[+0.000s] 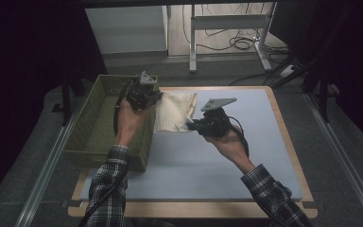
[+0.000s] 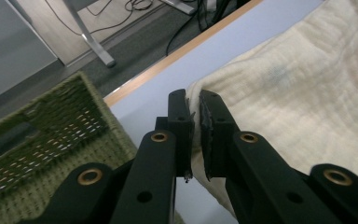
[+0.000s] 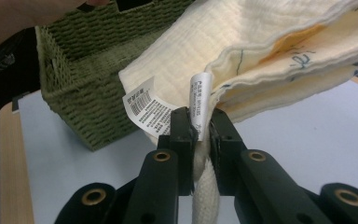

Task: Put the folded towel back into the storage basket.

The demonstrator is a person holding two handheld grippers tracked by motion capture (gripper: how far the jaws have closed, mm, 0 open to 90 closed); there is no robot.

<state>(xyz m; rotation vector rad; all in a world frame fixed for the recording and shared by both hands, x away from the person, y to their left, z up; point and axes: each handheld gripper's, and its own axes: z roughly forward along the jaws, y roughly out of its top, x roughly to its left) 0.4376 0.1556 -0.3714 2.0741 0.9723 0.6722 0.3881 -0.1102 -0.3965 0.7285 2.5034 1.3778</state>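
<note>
A folded cream cloth (image 1: 174, 112) hangs lifted between my two grippers, just right of the green woven basket (image 1: 90, 128). My left gripper (image 1: 147, 98) is shut on the cloth's far left corner, next to the basket's rim. In the left gripper view the black jaws pinch the cloth's edge (image 2: 195, 122), and the cream cloth (image 2: 298, 98) spreads to the right. My right gripper (image 1: 192, 125) is shut on the near edge. The right gripper view shows the folded cloth (image 3: 261, 51) clamped together with a white care label (image 3: 145, 106) at my right gripper (image 3: 201, 133).
The basket (image 3: 93, 79) stands at the table's left, partly over the lilac mat (image 1: 236, 156). The wooden table edge (image 1: 293, 142) runs along the right. Desk legs and cables (image 1: 238, 40) lie on the floor behind.
</note>
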